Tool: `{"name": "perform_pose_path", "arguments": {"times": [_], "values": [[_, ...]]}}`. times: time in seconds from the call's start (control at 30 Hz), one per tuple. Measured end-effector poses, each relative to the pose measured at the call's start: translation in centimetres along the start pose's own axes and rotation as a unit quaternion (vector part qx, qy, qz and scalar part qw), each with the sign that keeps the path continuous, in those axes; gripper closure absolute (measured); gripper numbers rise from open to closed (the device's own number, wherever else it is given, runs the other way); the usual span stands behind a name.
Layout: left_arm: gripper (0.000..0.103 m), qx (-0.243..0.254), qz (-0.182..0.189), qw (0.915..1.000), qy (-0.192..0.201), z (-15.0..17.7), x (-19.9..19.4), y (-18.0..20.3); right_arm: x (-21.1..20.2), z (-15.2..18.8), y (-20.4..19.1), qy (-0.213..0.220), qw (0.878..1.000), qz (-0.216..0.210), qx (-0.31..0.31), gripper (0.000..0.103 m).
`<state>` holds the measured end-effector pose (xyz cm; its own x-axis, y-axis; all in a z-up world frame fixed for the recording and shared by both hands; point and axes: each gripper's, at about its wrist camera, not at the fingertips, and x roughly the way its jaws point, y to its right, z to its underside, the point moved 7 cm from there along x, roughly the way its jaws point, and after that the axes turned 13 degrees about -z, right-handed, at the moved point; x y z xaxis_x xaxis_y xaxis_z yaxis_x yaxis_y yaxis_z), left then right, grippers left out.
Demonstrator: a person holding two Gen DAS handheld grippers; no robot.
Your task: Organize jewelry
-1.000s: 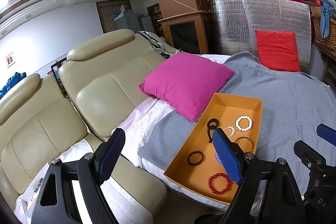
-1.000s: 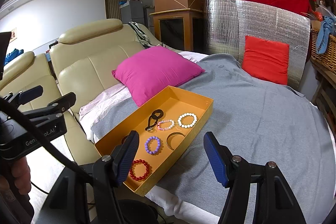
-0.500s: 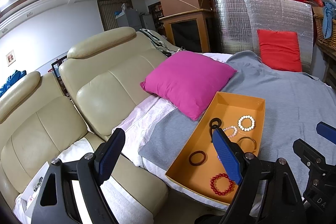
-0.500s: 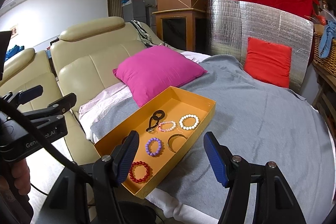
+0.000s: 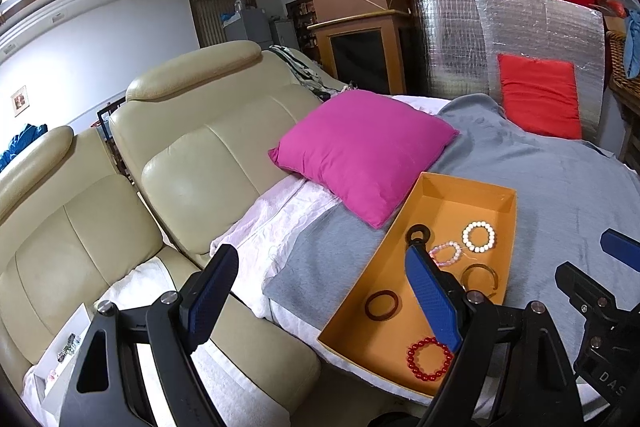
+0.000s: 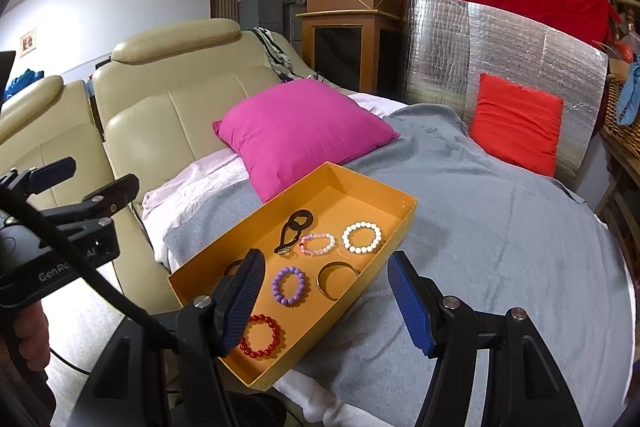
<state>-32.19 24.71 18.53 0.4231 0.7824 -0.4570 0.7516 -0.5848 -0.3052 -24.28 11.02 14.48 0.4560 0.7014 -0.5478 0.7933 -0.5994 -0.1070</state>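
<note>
A grey blanket (image 6: 500, 227) is covering a bed beside a cream leather sofa (image 5: 192, 163), with a pink cushion (image 6: 296, 131) lying at the blanket's near edge. An open orange box (image 6: 376, 187) is sitting on the blanket just in front of the cushion, touching it. Inside the box, bracelets are lying apart from one another: a white bead bracelet (image 6: 362, 237), a pink bead bracelet (image 6: 318, 244), a purple bead bracelet (image 6: 289, 285), a red bead bracelet (image 6: 260, 335), a gold bangle (image 6: 338, 279), a brown bangle (image 5: 382, 305) and a black strap (image 6: 294, 229).

The right gripper (image 6: 324, 301) is hovering over the box's near end, jaws wide apart and holding nothing. The left gripper (image 5: 316, 301) is hanging off to the box's left, also wide open and empty.

To pick cleanly, the right gripper would likely do best lowering straight over one bracelet's rim, pinching a single strand without nudging its neighbours.

Partial lettering "GenRo…AI" is showing on the left gripper's body in the right view, and "DAS" on the right gripper's body in the left view.
</note>
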Motion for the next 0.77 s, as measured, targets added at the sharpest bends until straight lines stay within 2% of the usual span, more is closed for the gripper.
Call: {"name": "perform_pose_path", "arguments": {"times": [0.53, 0.67, 0.77], "values": [[0.017, 0.001, -0.009, 0.9999, -0.013, 0.4, 2.6, 0.1, 3.2, 0.0, -0.3, -0.017, 1.000, -0.008, -0.006, 0.035], [0.017, 0.019, -0.016, 0.9997, -0.002, 0.0, 2.3, 1.3, 3.3, 0.2, 1.0, -0.011, 1.000, -0.014, 0.013, 0.035], [0.017, 0.042, 0.003, 0.9991, 0.006, -0.9, 1.5, 3.9, 2.4, 0.4, 3.7, 0.002, 0.999, -0.010, 0.037, 0.035]]}}
